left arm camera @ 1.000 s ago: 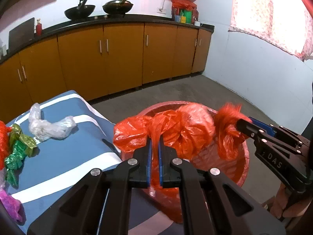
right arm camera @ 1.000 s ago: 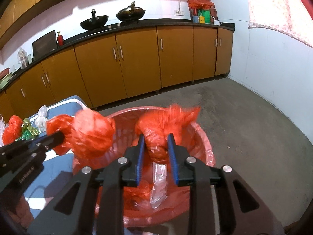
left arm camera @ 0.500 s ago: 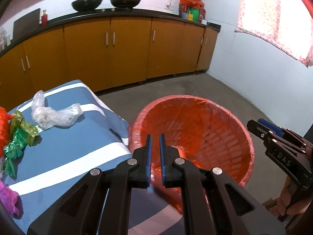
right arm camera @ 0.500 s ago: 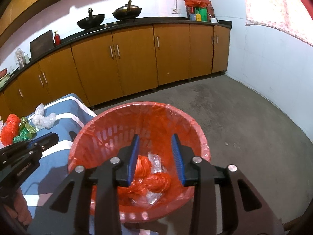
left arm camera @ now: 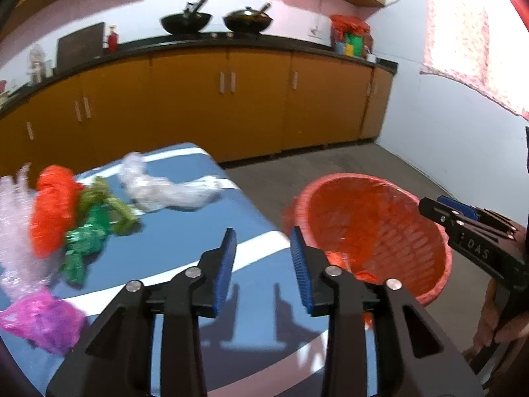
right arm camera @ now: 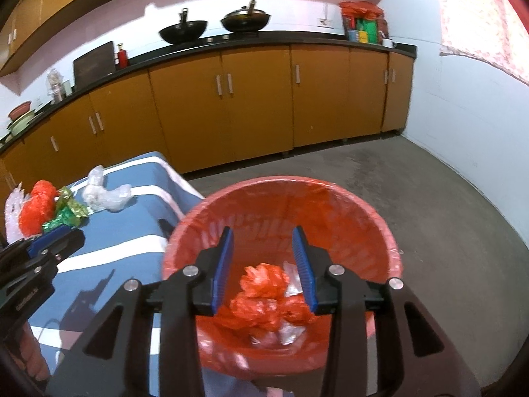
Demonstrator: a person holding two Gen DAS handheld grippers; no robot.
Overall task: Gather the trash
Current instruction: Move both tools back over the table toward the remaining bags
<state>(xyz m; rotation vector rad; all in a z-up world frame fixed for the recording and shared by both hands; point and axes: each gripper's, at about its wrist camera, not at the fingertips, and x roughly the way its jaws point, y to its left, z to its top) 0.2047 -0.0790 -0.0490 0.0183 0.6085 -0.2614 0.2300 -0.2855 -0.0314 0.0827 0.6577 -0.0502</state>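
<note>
A red basket lined with a red bag holds crumpled red bags and clear plastic. My right gripper is open and empty above the basket's mouth. My left gripper is open and empty over the blue striped table, just left of the basket. On the table lie a clear plastic bag, a green foil wrapper, a red bag, a clear bubbly wrap and a pink bag.
Brown kitchen cabinets with a black counter and two woks run along the back wall. Grey concrete floor lies to the right of the basket. A white wall and curtained window stand on the right.
Both grippers let go of red bags, which dropped into the basket. Both jaws opened wide. The left gripper swung left over the table.
</note>
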